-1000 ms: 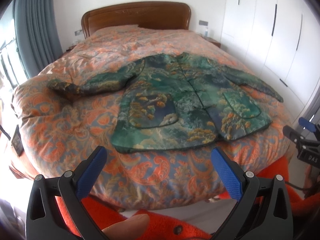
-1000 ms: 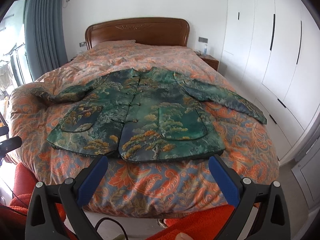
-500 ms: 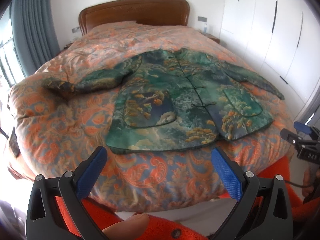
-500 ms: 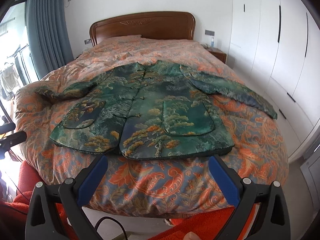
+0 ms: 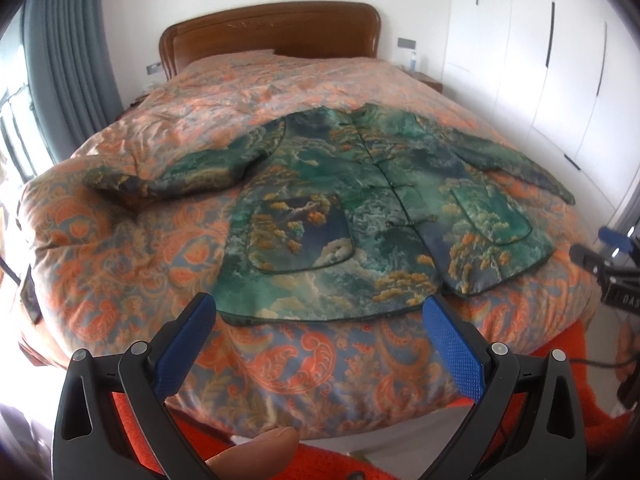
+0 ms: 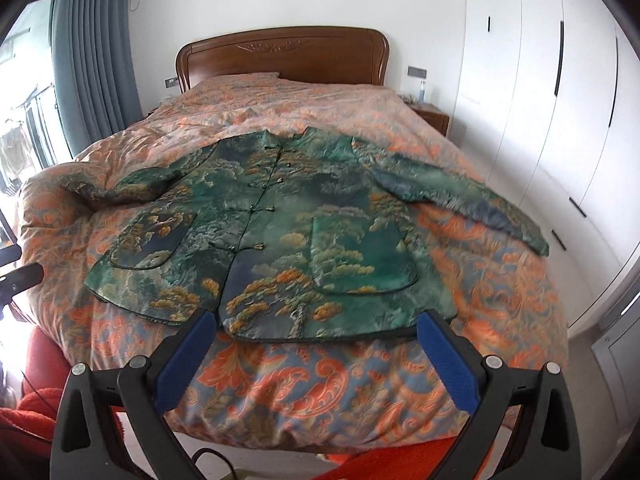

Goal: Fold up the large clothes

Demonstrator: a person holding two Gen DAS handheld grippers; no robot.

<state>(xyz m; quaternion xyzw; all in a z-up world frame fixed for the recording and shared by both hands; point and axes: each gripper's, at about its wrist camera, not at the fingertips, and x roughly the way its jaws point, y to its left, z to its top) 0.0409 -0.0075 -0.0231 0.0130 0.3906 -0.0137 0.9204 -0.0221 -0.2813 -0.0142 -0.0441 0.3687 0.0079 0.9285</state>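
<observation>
A green patterned jacket (image 5: 360, 208) (image 6: 280, 232) with orange trees lies flat, front up and buttoned, on the bed, both sleeves spread out to the sides. Its hem faces me near the foot of the bed. My left gripper (image 5: 320, 316) hovers open just short of the hem's left half, nothing between its blue pads (image 5: 184, 348). My right gripper (image 6: 316, 332) also hangs open, short of the hem's right half. The right gripper's tip (image 5: 612, 248) shows at the right edge of the left wrist view.
The bed carries an orange paisley quilt (image 6: 320, 376) and has a wooden headboard (image 6: 280, 56). White wardrobe doors (image 6: 540, 80) line the right wall, grey curtains (image 6: 92, 48) hang at the left. A nightstand (image 6: 432, 118) stands beside the headboard. A thumb (image 5: 256, 452) and red sleeves show below.
Both grippers have moved forward toward the foot of the bed, so the jacket's hem now sits close above the fingertips. Both stay open.
</observation>
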